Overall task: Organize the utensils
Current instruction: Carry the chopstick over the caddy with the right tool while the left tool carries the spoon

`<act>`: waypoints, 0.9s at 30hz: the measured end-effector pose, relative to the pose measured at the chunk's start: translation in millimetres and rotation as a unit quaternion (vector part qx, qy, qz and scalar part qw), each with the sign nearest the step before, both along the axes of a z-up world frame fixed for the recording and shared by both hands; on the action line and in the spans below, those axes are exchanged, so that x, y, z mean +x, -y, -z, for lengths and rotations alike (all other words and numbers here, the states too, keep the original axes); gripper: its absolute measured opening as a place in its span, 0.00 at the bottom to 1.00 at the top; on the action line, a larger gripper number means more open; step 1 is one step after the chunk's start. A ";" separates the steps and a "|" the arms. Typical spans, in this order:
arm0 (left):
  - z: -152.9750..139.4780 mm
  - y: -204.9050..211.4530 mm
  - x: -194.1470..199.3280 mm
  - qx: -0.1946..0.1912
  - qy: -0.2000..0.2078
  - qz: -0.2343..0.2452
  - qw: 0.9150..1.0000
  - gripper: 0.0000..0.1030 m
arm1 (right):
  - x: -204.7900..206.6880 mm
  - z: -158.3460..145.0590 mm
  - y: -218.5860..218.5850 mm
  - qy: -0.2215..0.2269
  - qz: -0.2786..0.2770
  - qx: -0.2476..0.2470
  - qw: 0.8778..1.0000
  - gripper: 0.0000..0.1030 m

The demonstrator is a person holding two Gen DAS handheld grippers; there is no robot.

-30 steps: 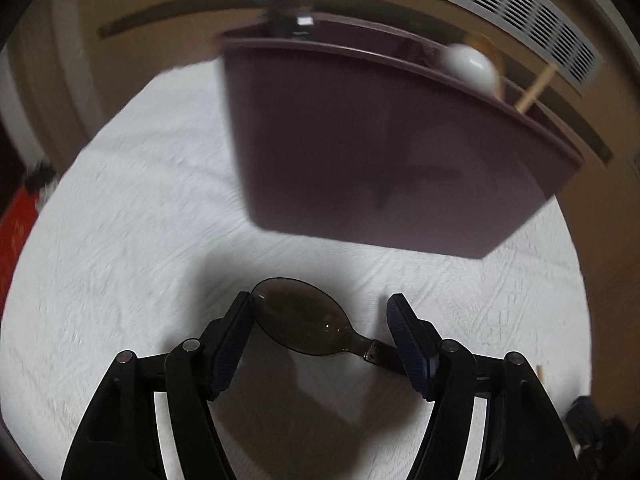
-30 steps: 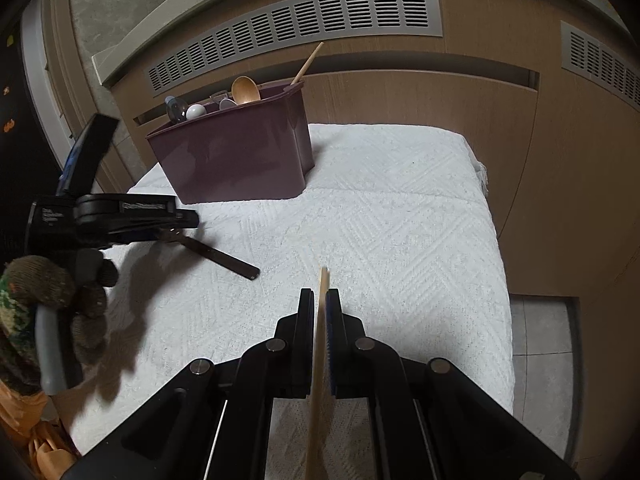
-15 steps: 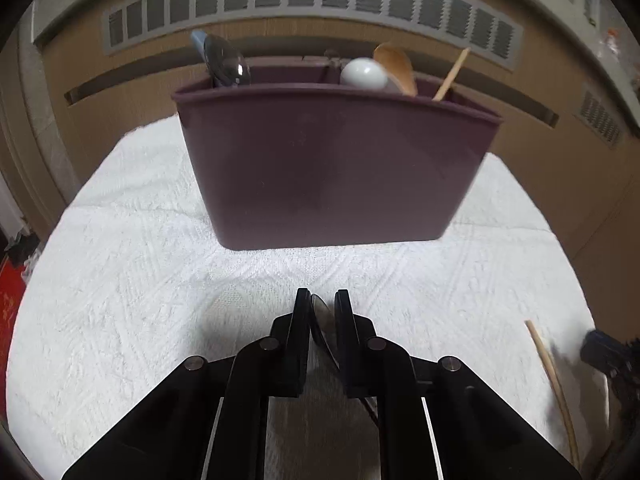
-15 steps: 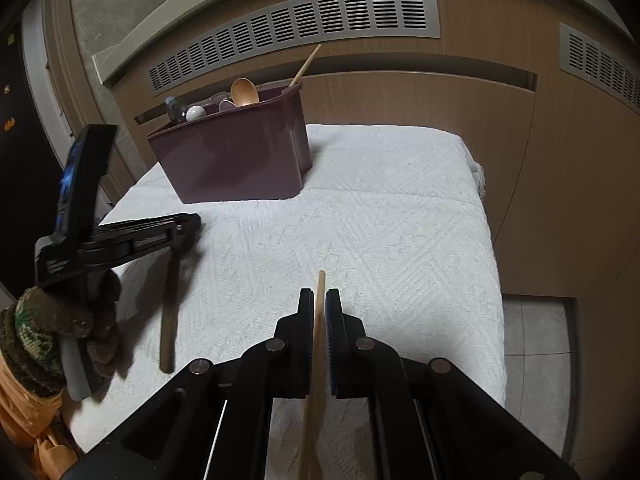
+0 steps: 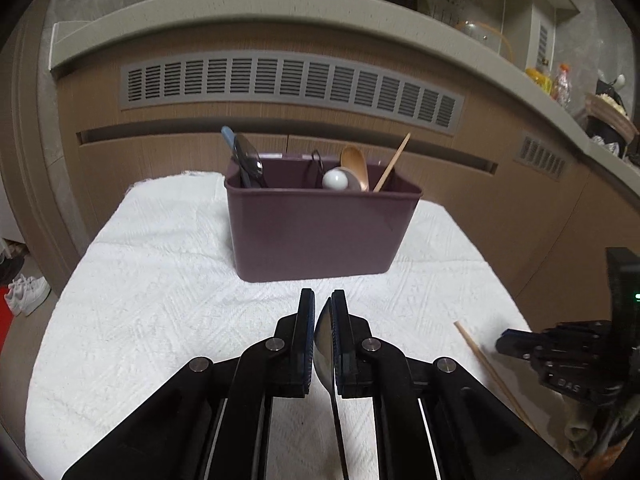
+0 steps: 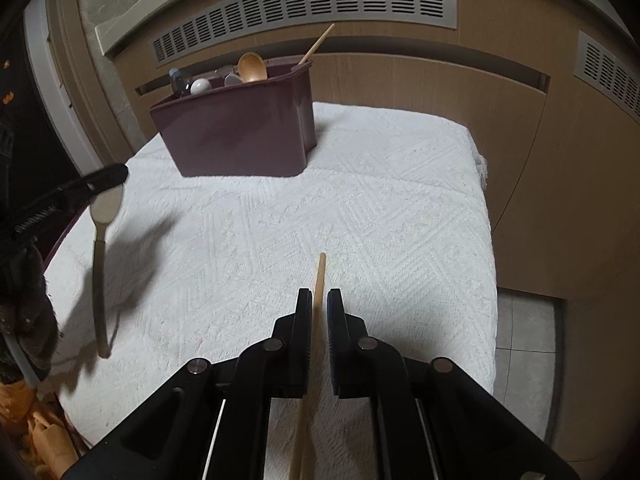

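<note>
My left tongs (image 5: 321,312) are clamped tight on a spoon bowl, lifted and angled downward. My right tongs (image 6: 319,308) pinch a thin stick, tilted down.

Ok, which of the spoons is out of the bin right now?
The dark translucent spoon, pinched by its bowl in the left claw; the others stand in the purple bin.

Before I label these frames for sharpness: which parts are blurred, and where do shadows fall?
Right wrist view: the dark translucent spoon and the left gripper holding it are motion-smeared, casting a dark shadow on the white textured cloth. Left wrist view: mostly sharp, the plum plastic utensil caddy crisp, edges bowed by the fisheye.
</note>
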State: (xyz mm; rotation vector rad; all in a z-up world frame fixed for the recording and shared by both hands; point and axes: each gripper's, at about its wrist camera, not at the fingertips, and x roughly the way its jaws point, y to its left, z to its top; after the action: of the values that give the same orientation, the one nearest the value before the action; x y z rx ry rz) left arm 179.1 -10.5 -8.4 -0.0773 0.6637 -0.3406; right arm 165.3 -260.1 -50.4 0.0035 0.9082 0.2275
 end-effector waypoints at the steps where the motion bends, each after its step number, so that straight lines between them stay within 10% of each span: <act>1: -3.9 -3.8 -3.1 -0.006 0.003 0.001 1.000 0.08 | 0.7 0.0 -1.1 -0.004 -0.004 -0.002 1.000 0.10; 18: -46.7 -36.8 -36.5 -0.022 0.084 -0.014 0.996 0.08 | 44.4 24.6 -22.6 -0.083 0.003 -0.051 0.995 0.05; 27: -83.7 -36.8 -47.4 -0.034 0.133 -0.008 0.990 0.08 | -10.3 -67.1 -28.9 0.067 0.000 0.016 0.998 0.05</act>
State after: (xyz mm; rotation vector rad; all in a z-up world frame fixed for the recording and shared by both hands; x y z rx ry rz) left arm 131.8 26.3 75.4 -0.1005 0.3872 -0.3512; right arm 154.9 -231.2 16.6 0.0181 0.7712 0.2395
